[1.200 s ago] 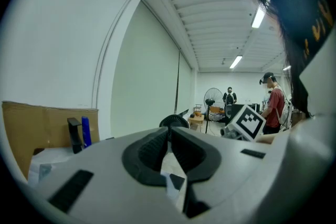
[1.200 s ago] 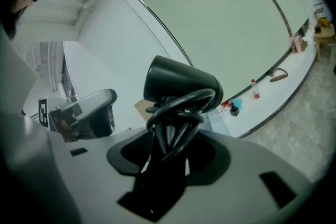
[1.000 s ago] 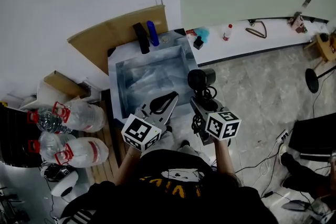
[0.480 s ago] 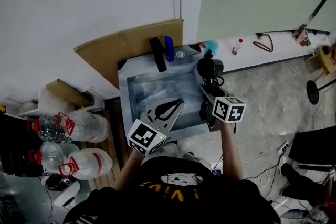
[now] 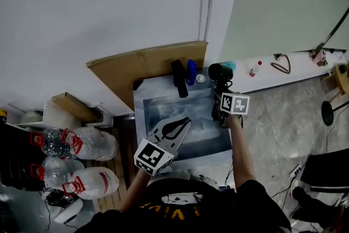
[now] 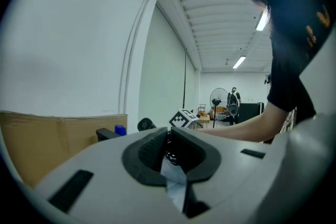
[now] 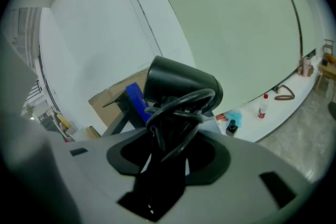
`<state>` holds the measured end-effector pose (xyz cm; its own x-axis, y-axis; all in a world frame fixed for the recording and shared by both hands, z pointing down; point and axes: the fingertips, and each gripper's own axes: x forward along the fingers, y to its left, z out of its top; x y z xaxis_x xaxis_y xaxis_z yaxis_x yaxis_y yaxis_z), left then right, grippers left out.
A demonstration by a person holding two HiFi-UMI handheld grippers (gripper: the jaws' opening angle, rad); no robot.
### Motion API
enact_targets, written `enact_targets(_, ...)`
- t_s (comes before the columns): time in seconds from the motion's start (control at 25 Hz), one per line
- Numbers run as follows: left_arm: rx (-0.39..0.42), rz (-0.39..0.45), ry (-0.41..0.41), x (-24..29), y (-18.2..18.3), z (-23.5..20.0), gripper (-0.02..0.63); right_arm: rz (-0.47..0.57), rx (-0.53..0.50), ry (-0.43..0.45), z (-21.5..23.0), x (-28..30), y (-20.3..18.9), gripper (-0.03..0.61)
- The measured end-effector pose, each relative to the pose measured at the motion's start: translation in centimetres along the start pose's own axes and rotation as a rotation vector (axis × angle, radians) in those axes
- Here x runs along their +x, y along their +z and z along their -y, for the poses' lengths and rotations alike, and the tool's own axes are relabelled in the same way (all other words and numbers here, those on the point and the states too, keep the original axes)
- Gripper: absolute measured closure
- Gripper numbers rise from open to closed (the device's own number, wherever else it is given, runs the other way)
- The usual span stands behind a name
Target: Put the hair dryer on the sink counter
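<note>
My right gripper (image 5: 220, 93) is shut on the black hair dryer (image 5: 219, 72), with its handle and coiled cord pinched between the jaws (image 7: 167, 150). The dryer's round barrel (image 7: 181, 81) sticks up past the fingertips. In the head view it hangs over the far right corner of the sink counter (image 5: 209, 84); I cannot tell whether it touches. My left gripper (image 5: 187, 119) hovers over the grey basin (image 5: 163, 112) near its front. Its jaws (image 6: 168, 132) are shut with nothing between them.
A black upright fixture (image 5: 179, 78), a blue bottle (image 5: 191, 71) and a small round cap (image 5: 201, 78) stand on the counter's far rim. Cardboard (image 5: 142, 63) leans behind the sink. Large water bottles (image 5: 82, 142) lie at the left. A white ledge (image 5: 272, 76) at the right carries small bottles.
My right gripper has carried the hair dryer away from my body to the sink's far right corner, sinking a little. The left gripper has moved forward over the basin.
</note>
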<state>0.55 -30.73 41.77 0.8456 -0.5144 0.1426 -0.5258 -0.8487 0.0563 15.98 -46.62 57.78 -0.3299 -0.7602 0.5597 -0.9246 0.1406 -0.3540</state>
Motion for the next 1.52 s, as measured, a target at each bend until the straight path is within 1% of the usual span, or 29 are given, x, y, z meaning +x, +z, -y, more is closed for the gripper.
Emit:
enact_targets(0.16,-0.015,-0.02,0.039,-1.1,-1.0,-2.1,0.589,-0.07,0.011,-0.06,1.8,4.5,-0.1,0.402)
enact_targets(0.28,-0.032,-0.04,0.066,-2.2,-1.7,-3.5,0.589,-0.119,-0.004,-0.121,3.0,7.2,-0.5,0.401)
enact_targets(0.4,-0.047,-0.057,0.105,-3.3,-2.4,-4.9,0.589,-0.156,-0.019,-0.162,3.8,9.2,-1.1,0.4)
enact_targets(0.48,-0.056,-0.067,0.129,-4.1,-2.9,-5.6,0.59,-0.168,-0.022,-0.184,4.1,10.2,-1.3,0.4)
enact_targets(0.68,-0.076,-0.088,0.186,-5.8,-4.0,-7.2,0.589,-0.165,-0.069,-0.252,5.2,11.9,-0.8,0.399)
enact_targets(0.8,-0.085,-0.095,0.204,-6.4,-4.5,-7.8,0.589,-0.189,-0.1,-0.282,5.9,12.3,-1.7,0.394)
enact_targets(1.08,-0.09,-0.093,0.203,-6.4,-4.6,-7.7,0.589,-0.176,-0.111,-0.296,5.7,12.5,-1.6,0.38)
enact_targets(1.12,-0.09,-0.093,0.199,-6.3,-4.6,-7.5,0.59,-0.171,-0.101,-0.287,5.6,12.5,-1.6,0.375)
enact_targets(1.2,-0.087,-0.094,0.191,-6.3,-4.7,-7.3,0.589,-0.158,-0.066,-0.266,5.4,12.5,-1.5,0.341)
enact_targets(1.52,-0.089,-0.086,0.198,-6.5,-4.5,-7.3,0.589,-0.149,-0.029,-0.249,5.2,11.9,-1.5,0.31)
